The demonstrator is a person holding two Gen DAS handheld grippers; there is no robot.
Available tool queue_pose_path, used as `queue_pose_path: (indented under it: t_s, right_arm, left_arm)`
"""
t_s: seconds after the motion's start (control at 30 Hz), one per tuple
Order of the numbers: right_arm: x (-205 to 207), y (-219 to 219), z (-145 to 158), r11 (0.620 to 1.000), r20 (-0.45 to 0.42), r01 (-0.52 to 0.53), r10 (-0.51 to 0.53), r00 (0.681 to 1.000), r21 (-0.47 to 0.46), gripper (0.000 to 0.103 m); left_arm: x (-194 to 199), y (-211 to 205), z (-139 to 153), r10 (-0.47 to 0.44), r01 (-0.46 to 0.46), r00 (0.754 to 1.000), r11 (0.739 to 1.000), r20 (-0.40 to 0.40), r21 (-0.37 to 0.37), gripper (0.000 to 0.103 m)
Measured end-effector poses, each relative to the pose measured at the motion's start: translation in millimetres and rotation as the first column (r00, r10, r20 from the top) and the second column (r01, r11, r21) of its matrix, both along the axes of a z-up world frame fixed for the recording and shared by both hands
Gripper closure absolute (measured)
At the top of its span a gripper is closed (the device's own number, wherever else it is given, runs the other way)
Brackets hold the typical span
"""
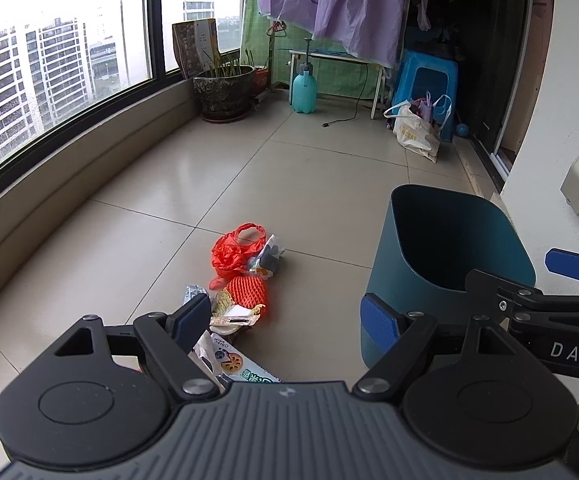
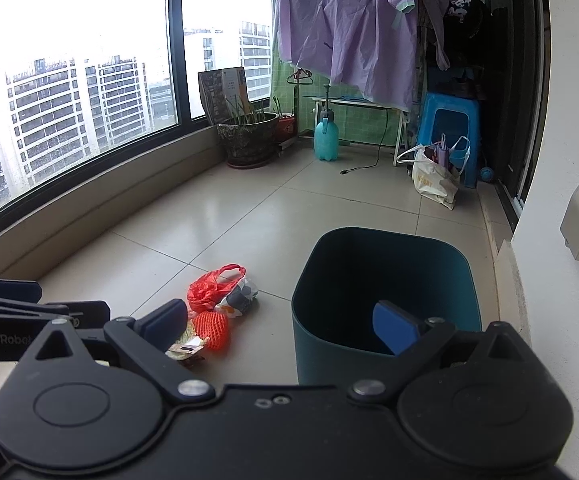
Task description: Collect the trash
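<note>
The tiled floor (image 1: 309,184) of a glazed balcony carries everything here. Largest of the task's things is the teal bin (image 2: 385,280), upright and open-topped, standing near the white wall; nothing shows inside it from these views. Just left of it lies the trash pile (image 1: 241,280): a crumpled red plastic bag (image 1: 235,250), an orange foam fruit net (image 1: 247,292), and several printed snack wrappers (image 1: 225,354) that run back under the left claw (image 1: 289,320).

All of it looks light, soft and crinkly. The bag should collapse under a pinch, so its looped handle or a bunched fold seems the best hold. The net is springy and compressible, and can likely be taken across its middle. The wrappers lie flat and slick on the tile and probably need a raised edge to catch.

Both claws hang released and empty: the left above the near wrappers, the right claw (image 2: 285,326) straddling the bin's near rim, one pad over the opening.

Farther off stand a potted plant (image 2: 249,136), a spray bottle (image 2: 325,138), a blue stool (image 2: 449,128) with a shopping bag (image 2: 435,178), and a black cord (image 1: 349,114) on the floor. None stands between pile and bin; only the bin's wall must be cleared.
</note>
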State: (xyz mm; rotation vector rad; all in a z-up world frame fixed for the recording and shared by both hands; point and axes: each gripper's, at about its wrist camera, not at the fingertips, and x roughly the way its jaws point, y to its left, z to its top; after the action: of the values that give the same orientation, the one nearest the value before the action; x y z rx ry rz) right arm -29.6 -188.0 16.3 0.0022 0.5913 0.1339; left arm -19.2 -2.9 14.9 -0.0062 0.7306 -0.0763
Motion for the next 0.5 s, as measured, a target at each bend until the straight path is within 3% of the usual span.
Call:
queue_pose_path:
  t_s: [0.5]
  right_arm:
    - [-2.3,-0.2,-0.5,1.000,0.001,-0.004,0.004,1.000,0.004,0.004]
  left_arm:
    - [-2.6,-1.3,2.9,0.000,0.000,1.000,1.000,0.013,0.002,0.021]
